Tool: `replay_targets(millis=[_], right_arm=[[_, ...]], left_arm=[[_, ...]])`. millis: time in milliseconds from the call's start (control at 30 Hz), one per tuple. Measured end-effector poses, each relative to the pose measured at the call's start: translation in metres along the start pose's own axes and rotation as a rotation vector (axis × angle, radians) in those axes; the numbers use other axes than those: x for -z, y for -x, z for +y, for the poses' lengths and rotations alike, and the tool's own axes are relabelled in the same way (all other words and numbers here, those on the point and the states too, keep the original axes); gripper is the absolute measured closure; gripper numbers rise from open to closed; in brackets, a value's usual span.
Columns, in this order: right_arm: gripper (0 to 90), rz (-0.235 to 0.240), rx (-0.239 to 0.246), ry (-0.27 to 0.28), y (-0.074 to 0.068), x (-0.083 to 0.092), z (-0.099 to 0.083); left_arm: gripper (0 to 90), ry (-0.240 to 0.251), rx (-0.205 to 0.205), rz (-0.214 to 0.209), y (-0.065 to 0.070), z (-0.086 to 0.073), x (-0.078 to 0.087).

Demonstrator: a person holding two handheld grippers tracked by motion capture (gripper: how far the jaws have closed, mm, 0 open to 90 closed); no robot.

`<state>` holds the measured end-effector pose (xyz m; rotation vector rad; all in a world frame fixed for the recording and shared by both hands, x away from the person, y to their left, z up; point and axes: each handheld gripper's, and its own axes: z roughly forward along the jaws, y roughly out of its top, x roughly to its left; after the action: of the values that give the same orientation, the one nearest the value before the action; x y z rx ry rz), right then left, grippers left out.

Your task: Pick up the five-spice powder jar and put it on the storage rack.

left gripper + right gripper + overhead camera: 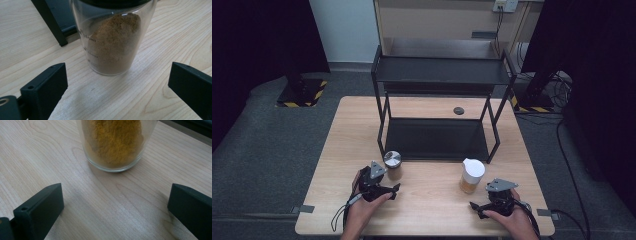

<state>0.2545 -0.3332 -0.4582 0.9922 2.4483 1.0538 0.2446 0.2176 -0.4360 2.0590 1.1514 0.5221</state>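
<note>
Glass jar (112, 42), brown powder inside, upright before wide-apart jaws.

Both forearms enter from the bottom edge of the high view. The person's left hand (362, 210), at lower left of centre, grips the black left gripper (393, 191), its jaws spread wide and pointing toward the right of the frame. At lower right, the right hand (512, 220) holds the black right gripper (476, 207), jaws likewise wide apart, pointing left.
</note>
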Motion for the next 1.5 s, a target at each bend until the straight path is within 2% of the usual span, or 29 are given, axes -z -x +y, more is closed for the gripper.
replay_targets(millis=[100, 133, 200, 233, 267, 367, 533, 1100, 1500], right_arm=[[1.4, 0.000, 0.000, 0.000, 0.000, 0.000, 0.000], [1.4, 0.000, 0.000, 0.000, 0.000, 0.000, 0.000], [1.4, 0.000, 0.000, 0.000, 0.000, 0.000, 0.000], [1.4, 0.000, 0.000, 0.000, 0.000, 0.000, 0.000], [1.4, 0.000, 0.000, 0.000, 0.000, 0.000, 0.000], [1.4, 0.000, 0.000, 0.000, 0.000, 0.000, 0.000], [1.4, 0.000, 0.000, 0.000, 0.000, 0.000, 0.000], [1.3, -0.003, -0.003, 0.000, -0.001, 0.000, 0.000], [1.3, -0.005, -0.005, 0.000, -0.001, 0.000, 0.000]], left_arm=[[1.3, 0.011, 0.005, 0.000, 0.000, 0.000, -0.001], [1.3, 0.041, -0.020, -0.018, -0.004, -0.003, -0.004], [1.3, 0.039, -0.007, -0.019, -0.004, -0.003, -0.004], [1.3, 0.023, 0.011, -0.006, -0.001, -0.001, -0.003], [1.4, 0.037, -0.003, -0.016, -0.003, -0.002, -0.005], [1.5, 0.023, 0.015, 0.002, 0.001, 0.001, -0.005], [2.0, 0.034, 0.026, 0.012, 0.002, 0.001, -0.008], [4.3, 0.059, 0.025, 0.037, 0.006, 0.008, -0.019], [7.8, 0.067, 0.027, 0.029, 0.004, 0.010, -0.022]])
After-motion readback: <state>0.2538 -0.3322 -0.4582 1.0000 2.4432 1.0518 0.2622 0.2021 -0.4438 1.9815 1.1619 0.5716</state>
